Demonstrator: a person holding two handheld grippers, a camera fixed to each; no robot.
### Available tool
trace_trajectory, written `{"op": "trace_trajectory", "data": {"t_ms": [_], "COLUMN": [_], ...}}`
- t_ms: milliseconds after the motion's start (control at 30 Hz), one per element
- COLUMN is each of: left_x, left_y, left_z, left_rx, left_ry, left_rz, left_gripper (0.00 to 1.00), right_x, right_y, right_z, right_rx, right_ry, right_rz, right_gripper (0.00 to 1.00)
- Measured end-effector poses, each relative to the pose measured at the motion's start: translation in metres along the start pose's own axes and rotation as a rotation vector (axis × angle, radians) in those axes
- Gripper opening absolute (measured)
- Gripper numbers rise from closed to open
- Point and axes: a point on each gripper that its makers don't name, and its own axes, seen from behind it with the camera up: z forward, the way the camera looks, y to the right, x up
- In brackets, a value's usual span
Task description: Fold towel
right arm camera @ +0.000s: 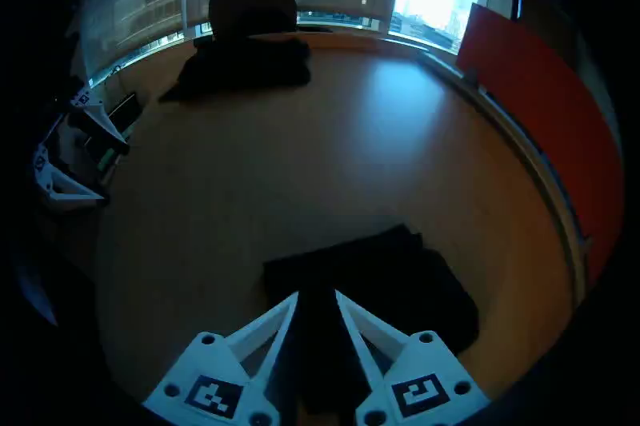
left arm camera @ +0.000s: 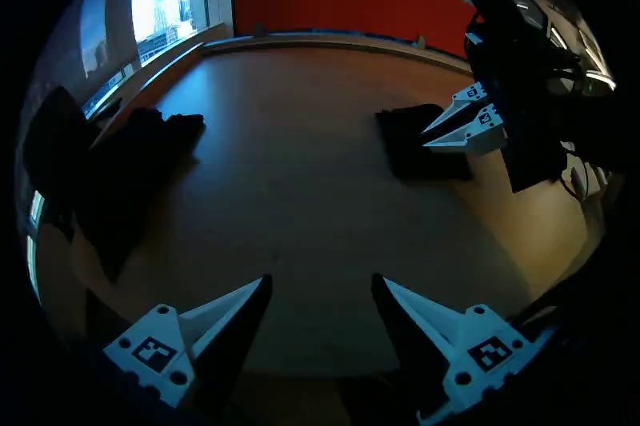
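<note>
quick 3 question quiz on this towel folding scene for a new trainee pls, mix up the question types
1. True or false: the left tongs are shut on a towel.
2. What lies right at the tips of the right tongs? A) a dark towel B) a white plate C) a red cup
3. Fill in: behind the dark cloth heap at the far end of the table stands a dark office ____.

Key
1. False: they are open over the bare wooden table.
2. A
3. chair
</note>
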Motion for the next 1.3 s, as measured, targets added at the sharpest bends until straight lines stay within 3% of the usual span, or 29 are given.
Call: {"op": "trace_trajectory", "data": {"t_ms": [133,233,1000,1300], "left_x": [-0.001,0.000,0.007,0.007], "left_y": [-0.001,-0.001,-0.002,0.000], "left_z": [-0.001,-0.001,0.000,0.001], "left_rx": [-0.001,-0.001,-0.016,-0.017], "left_ry": [0.000,0.002,0.011,0.008], "left_rz": [0.000,0.001,0.023,0.036], "left_gripper": [0.92,0.92,0.92,0.92], "right_x": [0.001,0.000,-0.056,-0.076], "right_y": [0.002,0.003,0.015,0.014], "right_z": [-0.005,-0.008,-0.046,-0.050], "right_rx": [-0.011,-0.021,-0.121,-0.136], "right_ry": [0.009,0.014,-0.019,-0.038], "right_rz": [0.005,0.013,0.117,0.148], "right_gripper": [0.55,0.68,0.68,0.68]}}
